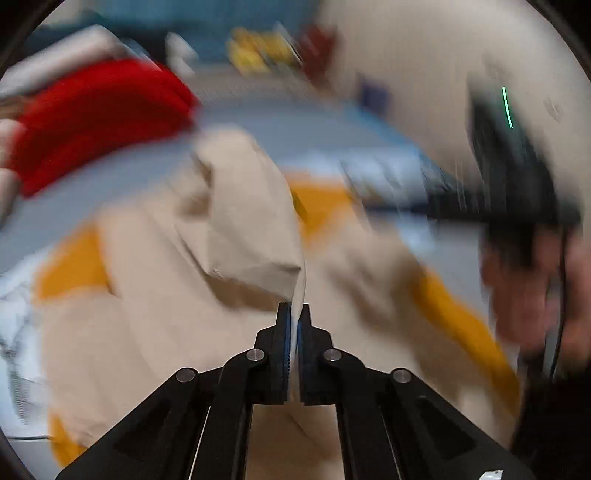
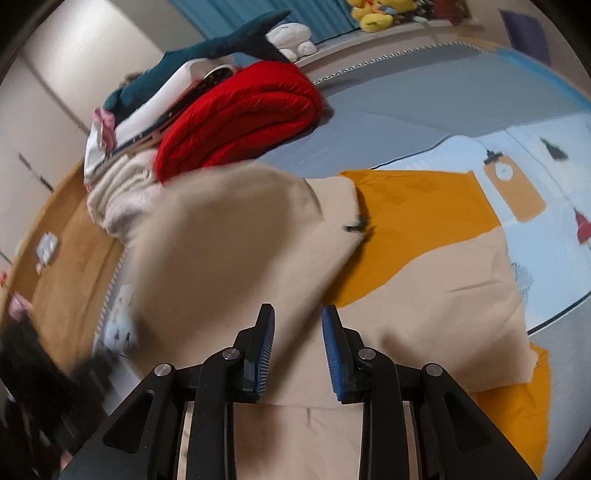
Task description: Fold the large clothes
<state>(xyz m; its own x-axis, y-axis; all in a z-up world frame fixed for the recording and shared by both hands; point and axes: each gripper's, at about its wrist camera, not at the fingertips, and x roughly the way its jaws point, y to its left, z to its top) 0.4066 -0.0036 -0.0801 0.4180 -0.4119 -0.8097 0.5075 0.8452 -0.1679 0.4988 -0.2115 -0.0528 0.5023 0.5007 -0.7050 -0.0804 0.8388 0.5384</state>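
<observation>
A large beige garment (image 1: 236, 236) lies over an orange cloth (image 1: 70, 264) on the bed. My left gripper (image 1: 294, 312) is shut on a fold of the beige garment and holds it lifted; the view is blurred. In the right wrist view the beige garment (image 2: 236, 251) is partly raised and folded over, with the orange cloth (image 2: 413, 218) under it. My right gripper (image 2: 298, 314) is open and empty just above the garment. The right gripper and the hand holding it (image 1: 517, 206) show blurred at the right of the left wrist view.
A rolled red blanket (image 2: 243, 118) and a stack of bedding with a plush shark (image 2: 207, 55) lie at the bed's far left. Yellow plush toys (image 2: 380, 14) sit at the back. A light blue printed sheet (image 2: 535, 155) covers the right side. A wooden headboard (image 2: 62, 254) is at left.
</observation>
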